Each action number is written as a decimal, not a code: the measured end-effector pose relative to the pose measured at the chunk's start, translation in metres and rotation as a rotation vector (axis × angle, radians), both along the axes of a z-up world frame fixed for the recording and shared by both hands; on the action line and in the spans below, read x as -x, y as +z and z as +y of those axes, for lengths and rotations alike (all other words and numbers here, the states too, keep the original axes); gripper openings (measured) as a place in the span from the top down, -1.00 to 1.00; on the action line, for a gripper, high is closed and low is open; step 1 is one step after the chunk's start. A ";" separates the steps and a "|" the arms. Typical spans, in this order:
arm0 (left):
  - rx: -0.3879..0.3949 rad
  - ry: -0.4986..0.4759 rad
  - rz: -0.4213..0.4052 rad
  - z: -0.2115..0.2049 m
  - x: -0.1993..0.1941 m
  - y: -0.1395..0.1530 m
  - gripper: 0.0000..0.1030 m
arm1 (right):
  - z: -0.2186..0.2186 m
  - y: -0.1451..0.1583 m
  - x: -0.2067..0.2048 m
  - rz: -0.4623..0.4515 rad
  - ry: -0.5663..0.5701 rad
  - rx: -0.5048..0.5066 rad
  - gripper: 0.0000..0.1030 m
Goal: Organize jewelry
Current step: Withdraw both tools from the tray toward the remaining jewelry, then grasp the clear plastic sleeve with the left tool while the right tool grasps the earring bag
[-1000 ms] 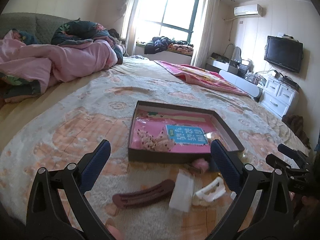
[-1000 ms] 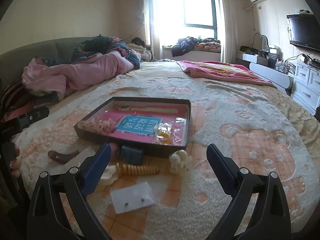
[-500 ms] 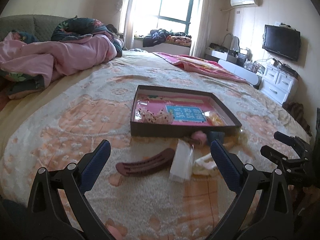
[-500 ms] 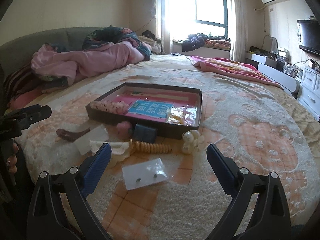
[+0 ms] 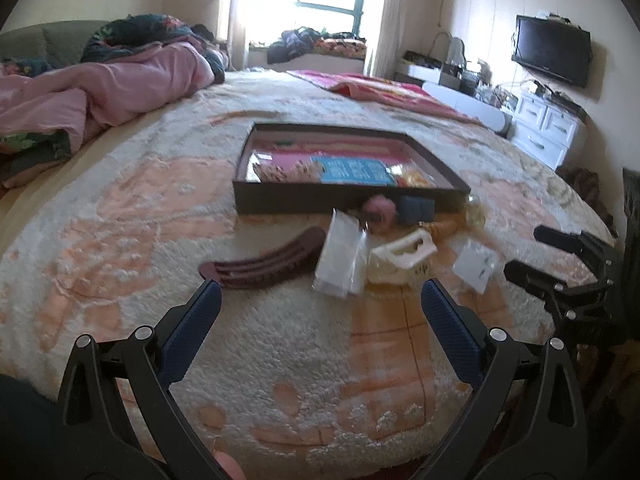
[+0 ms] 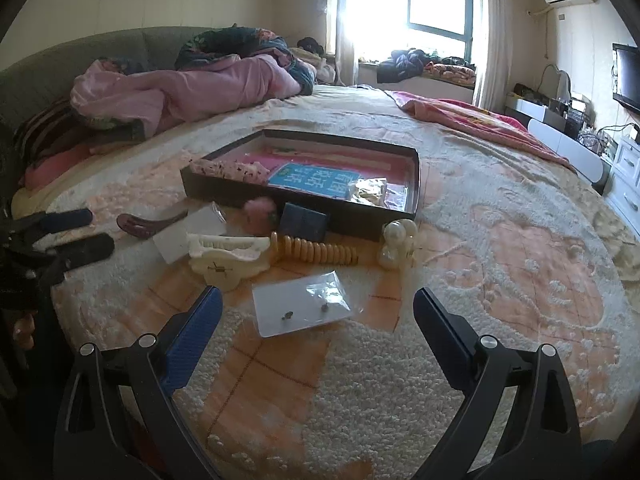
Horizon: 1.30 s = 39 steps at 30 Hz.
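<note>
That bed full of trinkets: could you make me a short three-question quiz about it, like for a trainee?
1. True or false: the earring card lies inside the dark box.
2. What touches the box's near wall: A) the blue cube, B) the cream hair claw, C) the maroon hair clip?
3. Fill in: the jaws of the left gripper and the right gripper are both ____.

Key: 1 false, it lies on the bedspread outside the box; 2 A; 3 open.

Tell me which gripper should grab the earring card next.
Right. The earring card lies directly ahead of the open right gripper; the left gripper faces the dark hair clip.
</note>
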<state>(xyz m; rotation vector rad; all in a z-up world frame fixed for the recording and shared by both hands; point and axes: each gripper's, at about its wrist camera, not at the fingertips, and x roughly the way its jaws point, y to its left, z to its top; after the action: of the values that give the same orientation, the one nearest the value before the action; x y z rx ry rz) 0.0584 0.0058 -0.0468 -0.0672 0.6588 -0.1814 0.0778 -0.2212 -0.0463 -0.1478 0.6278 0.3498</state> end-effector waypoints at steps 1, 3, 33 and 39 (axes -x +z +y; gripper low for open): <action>0.004 -0.012 0.012 -0.001 -0.002 -0.003 -0.78 | 0.000 -0.001 -0.001 -0.001 0.000 0.003 -0.82; 0.011 -0.030 0.034 -0.004 -0.006 -0.009 -0.73 | -0.001 -0.005 -0.003 0.001 0.002 0.010 -0.82; 0.324 -0.045 0.192 0.015 -0.066 -0.044 0.41 | 0.022 -0.043 -0.046 0.112 0.064 0.051 -0.79; 0.332 -0.064 0.203 0.012 -0.066 -0.044 0.66 | 0.022 -0.043 -0.047 0.106 0.066 0.049 -0.39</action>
<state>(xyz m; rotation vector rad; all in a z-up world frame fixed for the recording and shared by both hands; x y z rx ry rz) 0.1249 0.0181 -0.0906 -0.3876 0.8289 -0.3482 0.1246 -0.1993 -0.0892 -0.1985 0.7374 0.4083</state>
